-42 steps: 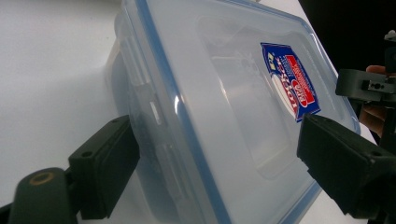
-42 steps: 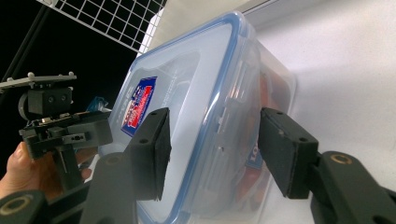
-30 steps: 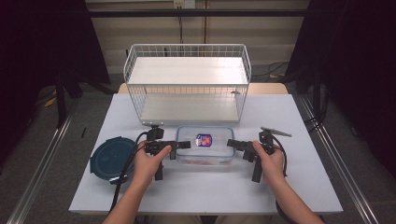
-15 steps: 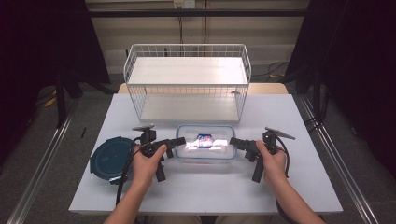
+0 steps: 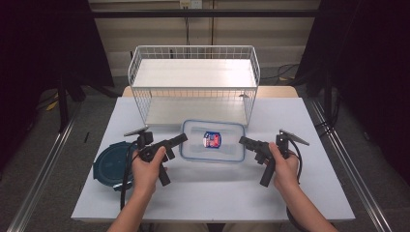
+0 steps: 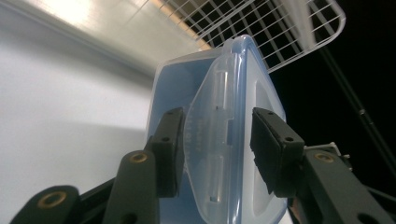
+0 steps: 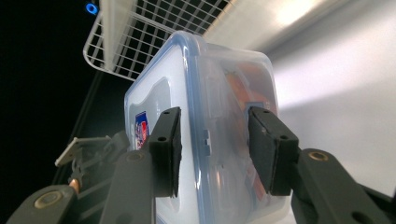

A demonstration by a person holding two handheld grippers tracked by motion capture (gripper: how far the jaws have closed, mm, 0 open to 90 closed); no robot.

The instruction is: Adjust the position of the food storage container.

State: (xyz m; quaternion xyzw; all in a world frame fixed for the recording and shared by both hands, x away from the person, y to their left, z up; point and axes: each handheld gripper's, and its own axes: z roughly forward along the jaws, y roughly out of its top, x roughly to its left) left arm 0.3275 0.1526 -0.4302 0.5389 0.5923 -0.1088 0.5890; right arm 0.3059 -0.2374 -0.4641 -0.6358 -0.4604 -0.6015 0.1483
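**Two grippers clamp the ends of a lidded food box**

A clear plastic box [image 5: 212,140] with a blue-rimmed lid sits at the middle of the white table [image 5: 208,193], just in front of the white wire rack [image 5: 193,84]. Its lid is on and bears a small red-and-blue label [image 5: 212,139]. Through the clear wall, the right gripper view shows something orange inside [image 7: 243,79]; what it is cannot be told.

The left gripper [image 5: 178,140] has just been closing on the box's left end, its pads on either side of the lid's latch flap [image 6: 212,140]. The right gripper [image 5: 244,141] bites the box's right end, lid and base between its pads.

A dark teal round container [image 5: 112,162] lies left of the left hand [image 5: 147,166], apart from the box.
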